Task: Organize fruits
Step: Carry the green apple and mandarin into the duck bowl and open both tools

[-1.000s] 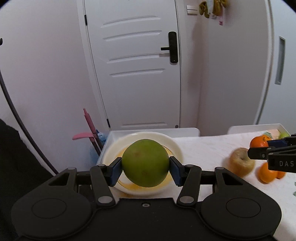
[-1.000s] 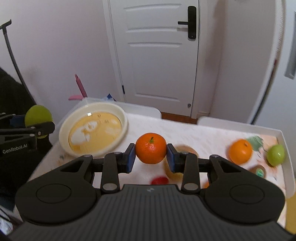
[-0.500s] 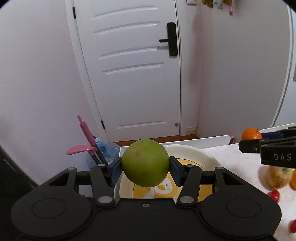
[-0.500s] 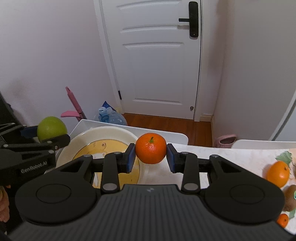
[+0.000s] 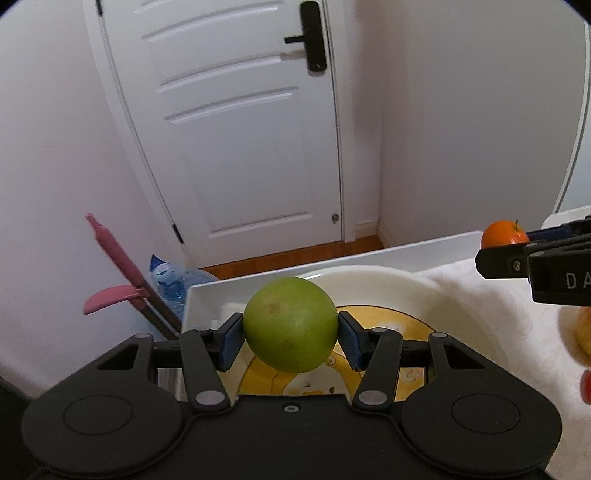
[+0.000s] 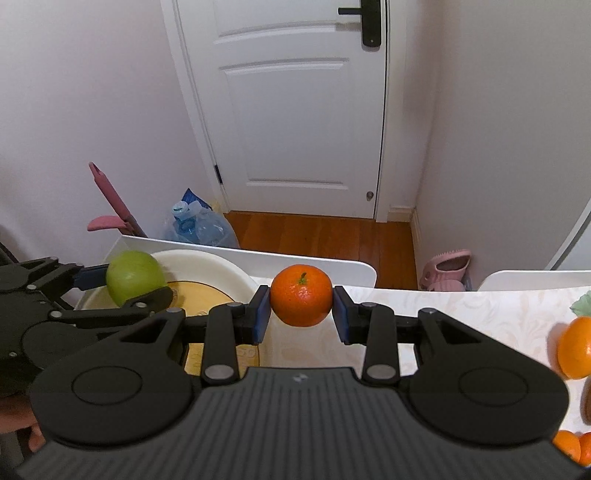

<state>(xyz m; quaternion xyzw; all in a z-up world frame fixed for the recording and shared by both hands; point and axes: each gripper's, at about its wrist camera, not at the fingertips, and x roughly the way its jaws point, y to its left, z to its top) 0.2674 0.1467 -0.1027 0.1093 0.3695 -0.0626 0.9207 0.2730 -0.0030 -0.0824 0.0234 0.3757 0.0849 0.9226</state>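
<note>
plate (image 5: 436,295) nearer now; smooth green fruit (image 5: 290,324), glossy orange mandarin (image 6: 301,300) gripped.

A white panelled door (image 6: 295,110) with a black lever handle (image 6: 365,26) stands shut in a corner of pale, evenly lit walls (image 6: 92,92). Before it runs a strip of reddish wooden floor (image 6: 325,232). On that floor sit a large clear water bottle (image 6: 199,225) with a blue cap, a pink long-handled tool (image 6: 110,199) leaning on the wall (its head is hidden), and a pink slipper (image 6: 447,267) near the right-hand wall.
</note>
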